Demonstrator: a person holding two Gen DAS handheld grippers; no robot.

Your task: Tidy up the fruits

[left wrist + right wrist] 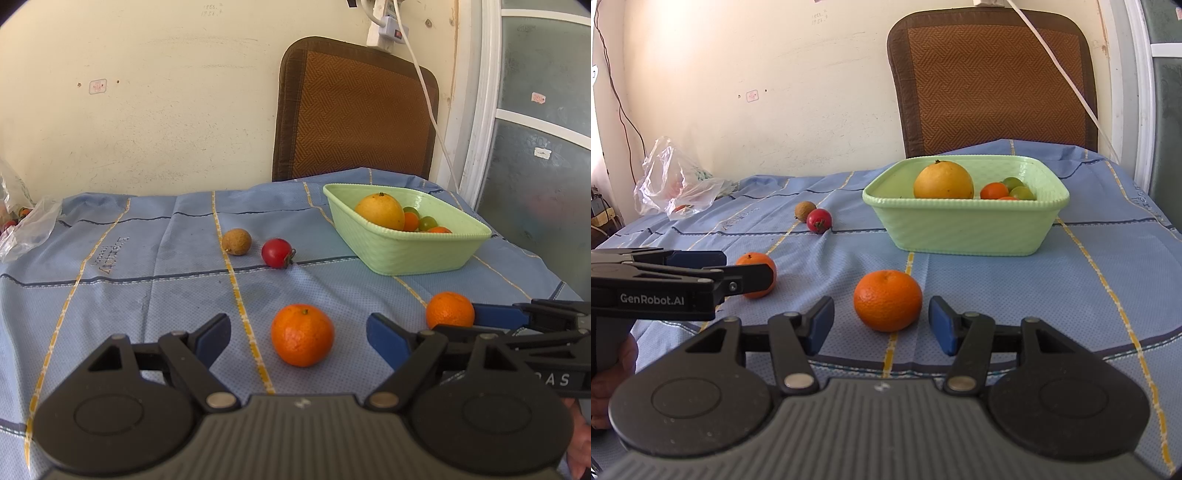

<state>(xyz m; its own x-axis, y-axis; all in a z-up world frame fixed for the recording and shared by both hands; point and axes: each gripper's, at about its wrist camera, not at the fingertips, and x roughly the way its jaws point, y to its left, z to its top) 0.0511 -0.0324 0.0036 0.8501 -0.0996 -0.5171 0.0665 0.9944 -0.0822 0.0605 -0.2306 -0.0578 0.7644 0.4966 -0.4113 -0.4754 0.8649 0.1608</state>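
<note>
Two mandarins lie on the blue cloth. In the left wrist view, my left gripper (299, 328) stands open around one mandarin (302, 334), with gaps at both pads. In the right wrist view, my right gripper (882, 319) is open around the other mandarin (887, 300), its pads also clear of the fruit. Each gripper appears from the side in the other's view: left gripper (742, 266), right gripper (460, 321). A pale green basket (406, 254) (960, 229) at the back right holds a large yellow citrus, small orange fruits and green grapes. A red tomato (276, 252) and a brown longan (236, 242) lie left of it.
A clear plastic bag (676, 181) with fruit sits at the far left by the wall. A woven chair back (354, 110) rises behind the table, with a white cable hanging across it. The cloth's front edge (1071, 354) drops away near my right gripper.
</note>
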